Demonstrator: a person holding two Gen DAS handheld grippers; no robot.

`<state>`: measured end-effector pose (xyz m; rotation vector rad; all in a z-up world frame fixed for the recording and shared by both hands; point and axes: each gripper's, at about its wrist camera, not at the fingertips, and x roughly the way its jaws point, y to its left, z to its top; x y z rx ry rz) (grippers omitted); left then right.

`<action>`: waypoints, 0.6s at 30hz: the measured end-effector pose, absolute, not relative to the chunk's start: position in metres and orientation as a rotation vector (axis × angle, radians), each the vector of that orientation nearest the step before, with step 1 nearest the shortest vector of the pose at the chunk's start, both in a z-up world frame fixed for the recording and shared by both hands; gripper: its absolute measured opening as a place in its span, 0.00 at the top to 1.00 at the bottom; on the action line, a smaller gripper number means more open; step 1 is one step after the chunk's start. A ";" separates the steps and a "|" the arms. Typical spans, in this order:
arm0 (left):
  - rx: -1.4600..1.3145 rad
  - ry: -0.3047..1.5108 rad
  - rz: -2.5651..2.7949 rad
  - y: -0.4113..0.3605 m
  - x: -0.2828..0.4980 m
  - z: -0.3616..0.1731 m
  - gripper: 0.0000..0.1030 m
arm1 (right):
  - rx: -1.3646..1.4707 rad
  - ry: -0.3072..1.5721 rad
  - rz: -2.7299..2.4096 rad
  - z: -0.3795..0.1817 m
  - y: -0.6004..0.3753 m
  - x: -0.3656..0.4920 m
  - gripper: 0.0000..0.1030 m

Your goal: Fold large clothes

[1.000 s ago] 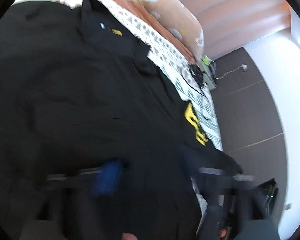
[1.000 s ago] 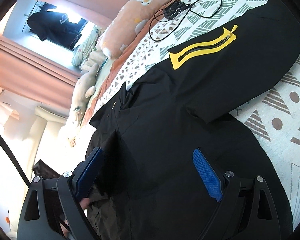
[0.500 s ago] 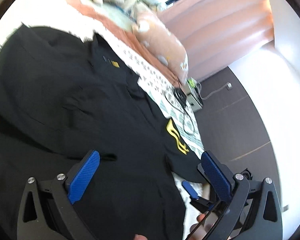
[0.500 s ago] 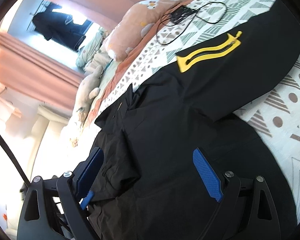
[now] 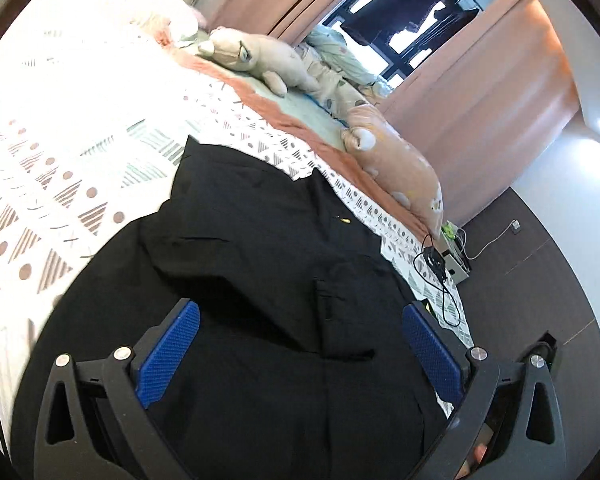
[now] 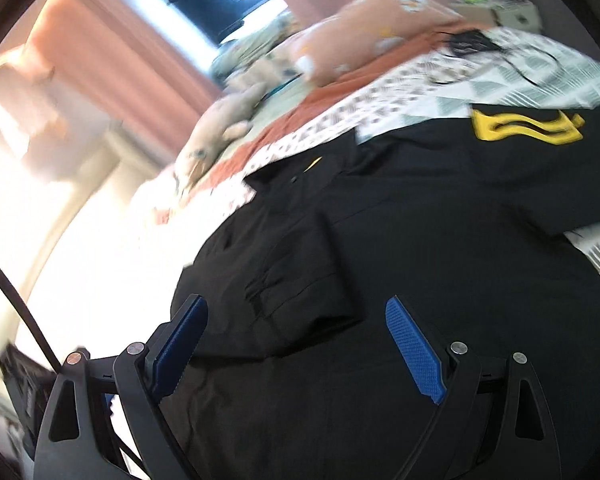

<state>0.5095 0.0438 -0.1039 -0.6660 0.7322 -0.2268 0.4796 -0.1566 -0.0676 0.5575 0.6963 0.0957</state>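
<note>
A large black jacket (image 5: 268, 264) lies spread on a patterned bedspread (image 5: 60, 168). Its left sleeve is folded across the body, the cuff ending between the fingers in both views. In the right wrist view the jacket (image 6: 440, 248) shows a yellow wavy patch (image 6: 524, 126) on its right sleeve. My left gripper (image 5: 300, 344) is open and empty, a little above the jacket's lower body. My right gripper (image 6: 300, 340) is open and empty above the folded sleeve's cuff (image 6: 300, 308).
Plush toys (image 5: 268, 60) and an orange pillow (image 5: 400, 176) lie along the bed's far side. A black cable and charger (image 5: 436, 264) lie on the bed near a bedside box (image 5: 456, 268). Pink curtains (image 5: 480, 80) and dark floor (image 5: 540, 280) lie beyond.
Both grippers have swung to the left, so more of the bed and window shows. The left sleeve now lies folded over the jacket body. Both grippers stay open.
</note>
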 end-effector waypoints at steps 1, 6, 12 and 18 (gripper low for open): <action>-0.668 0.732 -0.226 0.048 0.512 -0.105 0.00 | 0.532 0.707 0.093 -0.070 -0.150 0.483 0.13; -0.674 0.691 -0.199 0.085 0.508 -0.105 0.00 | 0.372 0.759 0.102 -0.079 -0.111 0.510 0.13; -0.728 0.668 -0.136 0.127 0.501 -0.111 0.01 | 0.221 0.819 0.080 -0.086 -0.071 0.559 0.13; -0.729 0.692 -0.111 0.141 0.503 -0.119 0.01 | 0.135 0.929 0.013 -0.116 -0.040 0.598 0.13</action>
